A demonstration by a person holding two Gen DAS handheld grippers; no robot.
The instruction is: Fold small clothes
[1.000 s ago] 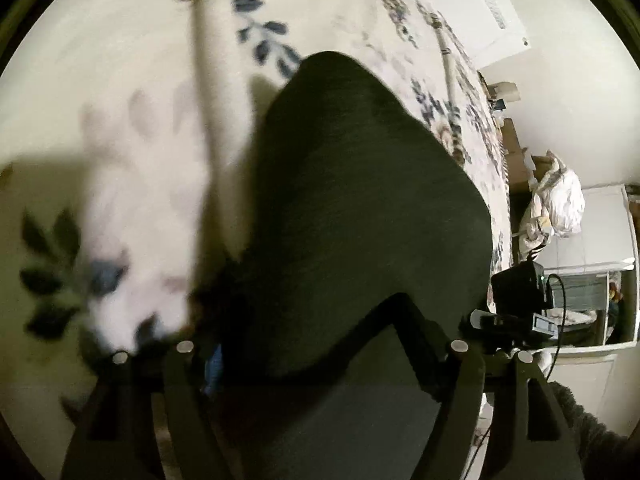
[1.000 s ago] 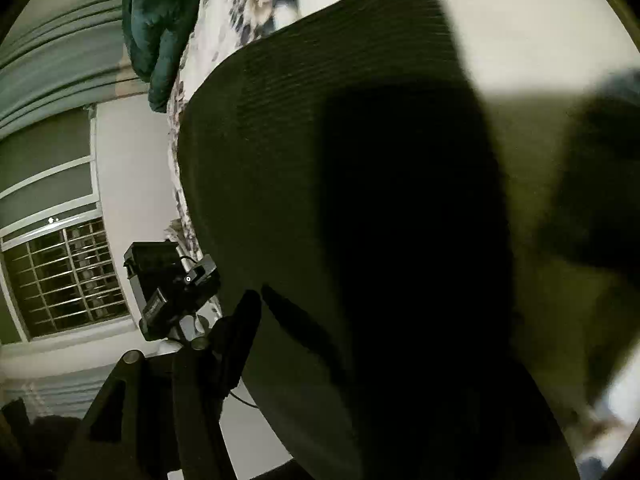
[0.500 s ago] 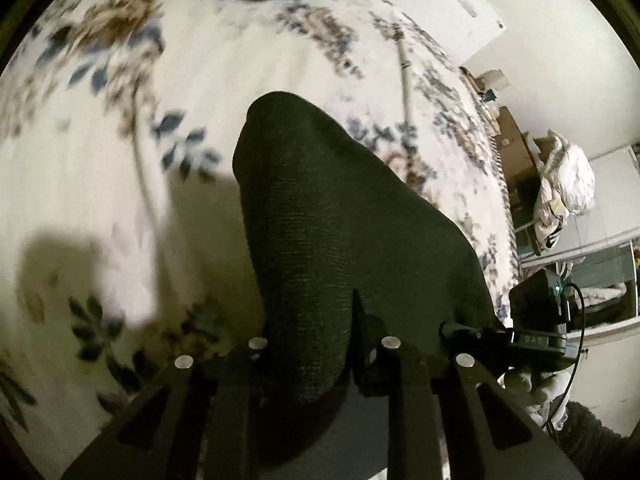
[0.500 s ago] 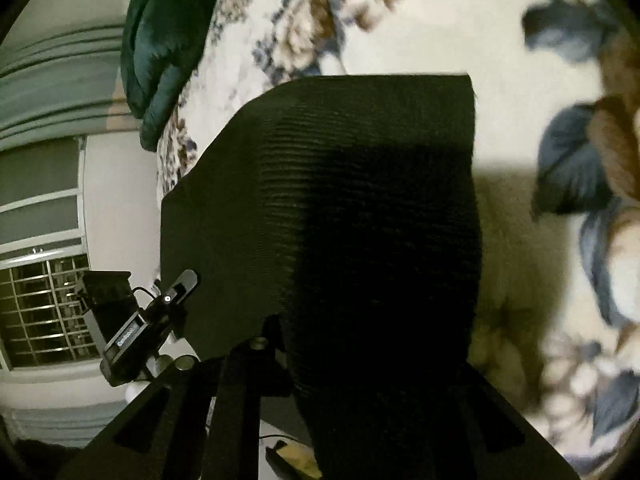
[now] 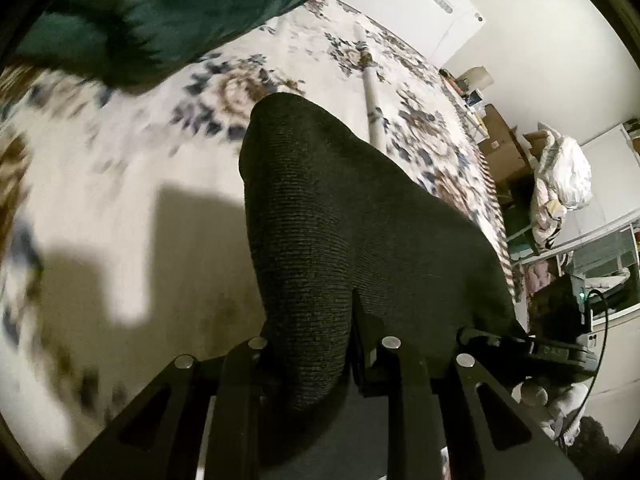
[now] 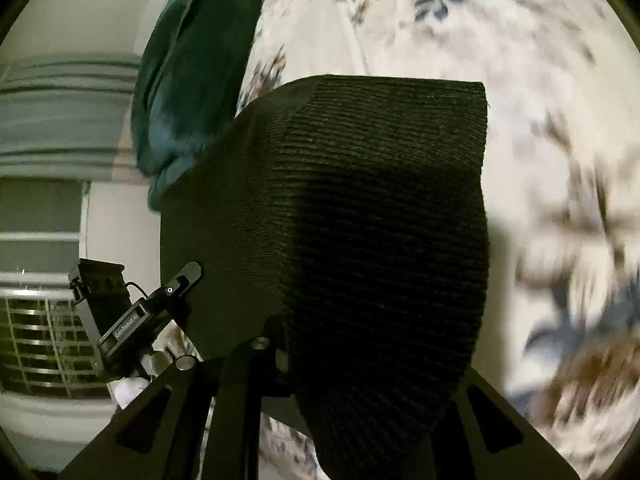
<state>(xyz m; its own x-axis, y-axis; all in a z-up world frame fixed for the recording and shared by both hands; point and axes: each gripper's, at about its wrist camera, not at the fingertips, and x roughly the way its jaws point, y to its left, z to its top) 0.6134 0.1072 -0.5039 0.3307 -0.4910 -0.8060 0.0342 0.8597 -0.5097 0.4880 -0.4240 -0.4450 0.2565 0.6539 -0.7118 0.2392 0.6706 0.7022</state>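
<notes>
A dark ribbed knit garment [image 5: 340, 220] hangs between both grippers above a floral bedsheet [image 5: 120, 168]. My left gripper [image 5: 324, 354] is shut on one end of it; the cloth bunches between the fingers. In the right wrist view the same garment [image 6: 360, 208] drapes over my right gripper [image 6: 348, 364], which is shut on its other end; the right finger is hidden under the cloth. The other gripper [image 6: 132, 316] shows at the left of that view, holding the cloth's far end.
A dark green fuzzy blanket [image 5: 160, 12] lies at the head of the bed, also in the right wrist view [image 6: 192, 80]. A white ridge [image 5: 374, 100] runs along the sheet. Boxes and a white bag [image 5: 564, 168] stand beside the bed. A barred window [image 6: 36, 336] is at the left.
Both grippers have closed on the garment and lifted it off the sheet. More of the bed and the green blanket have come into view.
</notes>
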